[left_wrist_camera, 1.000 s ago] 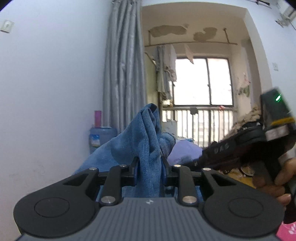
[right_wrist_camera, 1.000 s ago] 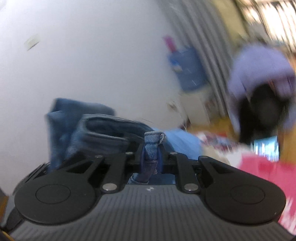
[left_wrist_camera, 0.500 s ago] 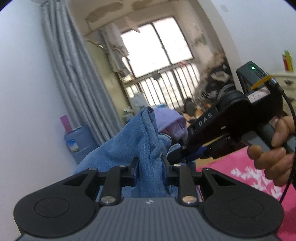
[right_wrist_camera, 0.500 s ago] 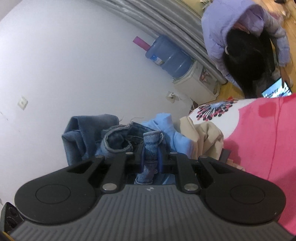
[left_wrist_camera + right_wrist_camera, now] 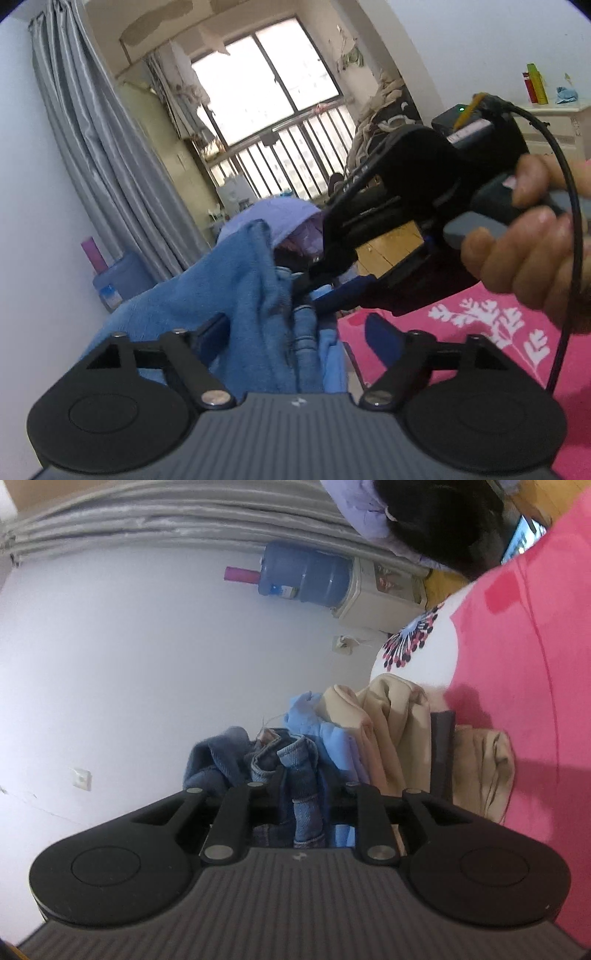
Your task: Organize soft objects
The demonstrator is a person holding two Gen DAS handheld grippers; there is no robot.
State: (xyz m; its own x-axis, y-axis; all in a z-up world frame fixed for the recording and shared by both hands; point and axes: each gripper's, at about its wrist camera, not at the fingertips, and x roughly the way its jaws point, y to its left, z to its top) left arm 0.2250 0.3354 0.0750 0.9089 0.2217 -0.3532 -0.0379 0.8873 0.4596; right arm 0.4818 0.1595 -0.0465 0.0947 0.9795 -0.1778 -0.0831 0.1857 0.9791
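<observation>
Blue denim jeans (image 5: 229,295) hang bunched in front of my left gripper (image 5: 295,325). Its fingers are spread wide and open, and the cloth lies loose between them. In the left wrist view my right gripper (image 5: 314,288), held by a hand (image 5: 524,240), reaches in from the right with its tips at the denim. The right wrist view shows the right gripper (image 5: 303,781) shut on a folded strip of the jeans (image 5: 299,760). Behind lie a light blue garment (image 5: 332,738) and a beige garment (image 5: 384,731).
A pink patterned bedspread (image 5: 461,332) is below right. A person in a lilac jacket (image 5: 280,218) sits beyond the bed. A water dispenser with a blue bottle (image 5: 306,576) stands by the white wall, beside a grey curtain (image 5: 103,147).
My left gripper was shut on the denim and has opened, so the cloth now lies loose between its fingers. The right gripper stays shut on the jeans and has come closer to the left one.
</observation>
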